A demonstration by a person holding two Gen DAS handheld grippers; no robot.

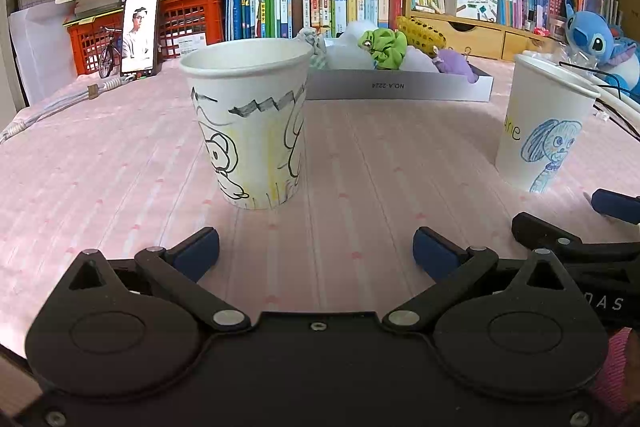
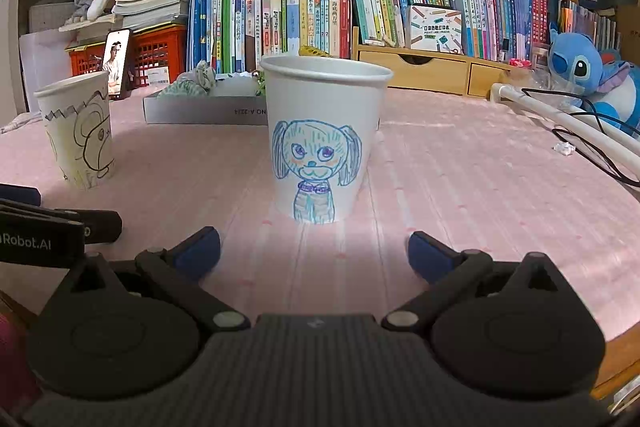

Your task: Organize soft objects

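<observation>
Behind both spread, empty grippers, left gripper (image 1: 316, 251) and right gripper (image 2: 314, 253), the tray (image 1: 400, 87) reads "NO.A-2224".

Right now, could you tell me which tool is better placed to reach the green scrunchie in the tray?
Probably the left tool: the green scrunchie shows clearly ahead, whereas the blue-dog cup blocks the right tool.

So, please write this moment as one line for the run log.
left gripper: open, empty, facing black-drawing cup | right gripper: open, empty, facing blue-dog cup | soft items: in grey tray
</observation>
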